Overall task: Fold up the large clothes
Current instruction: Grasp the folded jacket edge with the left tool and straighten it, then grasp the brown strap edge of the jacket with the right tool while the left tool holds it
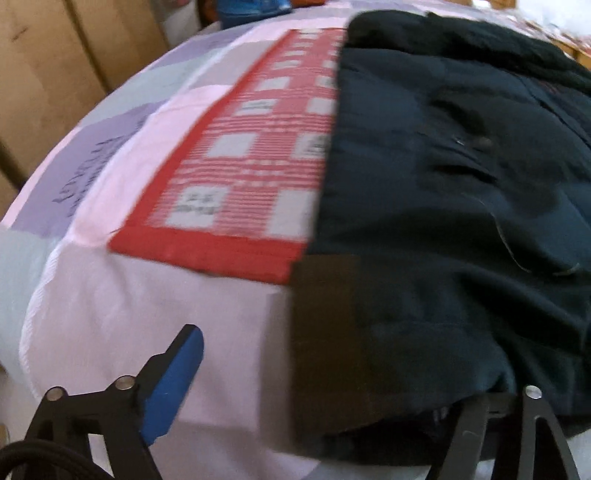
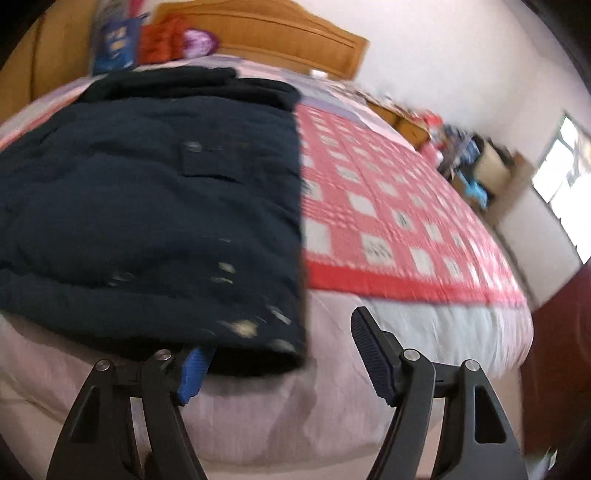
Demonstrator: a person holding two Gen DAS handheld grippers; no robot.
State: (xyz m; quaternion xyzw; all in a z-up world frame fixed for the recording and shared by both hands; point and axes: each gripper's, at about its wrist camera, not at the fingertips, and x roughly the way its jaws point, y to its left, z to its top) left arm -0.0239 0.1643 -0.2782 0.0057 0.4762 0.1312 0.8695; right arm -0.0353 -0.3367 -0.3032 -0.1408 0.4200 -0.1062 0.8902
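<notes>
The dark jacket (image 2: 147,206) lies folded on the bed (image 2: 258,413) near its front edge — the right gripper (image 2: 280,350) straddles its near right corner, jaws apart.

Both cameras ride on the grippers and look forward and steeply down along the fingers, close over the near edge of the bed (image 1: 92,314). The left wrist view sits at the left corner of the dark coat (image 1: 461,184), with wooden panels (image 1: 55,74) beyond on its left. The right wrist view sits at the coat's (image 2: 147,203) right corner, facing the headboard (image 2: 277,33) and a window (image 2: 565,173) far right. Both share the coat and the red checked cover (image 1: 258,166) (image 2: 388,206).
</notes>
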